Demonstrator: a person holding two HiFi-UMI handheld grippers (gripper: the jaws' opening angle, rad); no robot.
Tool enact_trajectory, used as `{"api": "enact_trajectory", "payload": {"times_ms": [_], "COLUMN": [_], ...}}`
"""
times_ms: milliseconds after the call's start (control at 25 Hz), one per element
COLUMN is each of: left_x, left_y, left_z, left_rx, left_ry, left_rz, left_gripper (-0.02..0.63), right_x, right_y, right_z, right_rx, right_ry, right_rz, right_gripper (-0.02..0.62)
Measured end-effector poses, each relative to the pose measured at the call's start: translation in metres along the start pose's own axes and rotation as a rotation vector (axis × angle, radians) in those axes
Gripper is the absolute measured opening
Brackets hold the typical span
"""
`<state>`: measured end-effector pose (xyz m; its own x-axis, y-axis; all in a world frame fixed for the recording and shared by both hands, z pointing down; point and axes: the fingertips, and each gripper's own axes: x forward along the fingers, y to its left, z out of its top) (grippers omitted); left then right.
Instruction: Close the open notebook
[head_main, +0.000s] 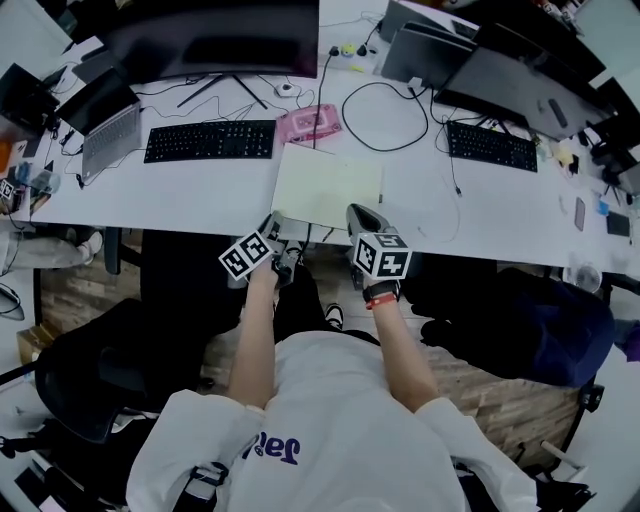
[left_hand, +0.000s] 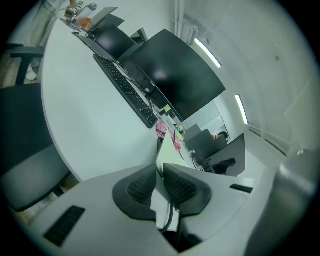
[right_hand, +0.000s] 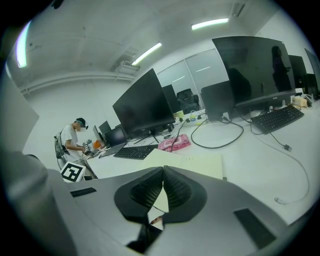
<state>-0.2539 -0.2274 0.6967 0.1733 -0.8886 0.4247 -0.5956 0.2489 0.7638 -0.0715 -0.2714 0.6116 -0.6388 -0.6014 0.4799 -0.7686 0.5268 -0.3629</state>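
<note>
The white counter (head_main: 200, 190) carries the notebook (head_main: 328, 185), which lies open and flat with its pale pages up, at the near edge and between the two keyboards. The left hand-held gripper (left_hand: 160, 176) is closed on the notebook's near left edge, and a thin pale sheet runs between its pads. The right hand-held gripper (right_hand: 163, 175) is also closed, pads meeting at the tips, at the near right corner; I cannot tell whether it pinches anything. I judge that the closing fold is about to begin. To do it well, the left side should be lifted and swung in an arc over the spine toward the right, not dragged, so the book does not slide off the edge. The right one should press its half down and then leave before the cover lands. Behind stand a large dark monitor (head_main: 215, 35), a black keyboard (head_main: 210, 140) and a pink case (head_main: 310, 123) just beyond the far left corner. Nothing lies on the pages, so only the right one stands in the way of the fold.
</note>
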Motion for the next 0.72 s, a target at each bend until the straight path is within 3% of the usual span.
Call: {"api": "enact_trajectory", "payload": {"times_ms": [240, 720], "left_x": [-0.001, -0.009], "left_y": [0.003, -0.017], "left_z": [0.0, 0.001], "left_rx": [-0.082, 0.022], "left_ry": [-0.018, -0.014], "left_rz": [-0.047, -0.031], "left_gripper": [0.047, 0.04], "right_x": [-0.002, -0.012], "right_y": [-0.008, -0.02], "right_z": [-0.008, -0.009], "right_rx": [0.047, 0.17], "right_ry": [-0.002, -0.04], "right_rz": [-0.023, -0.009], "right_gripper": [-0.002, -0.002]}}
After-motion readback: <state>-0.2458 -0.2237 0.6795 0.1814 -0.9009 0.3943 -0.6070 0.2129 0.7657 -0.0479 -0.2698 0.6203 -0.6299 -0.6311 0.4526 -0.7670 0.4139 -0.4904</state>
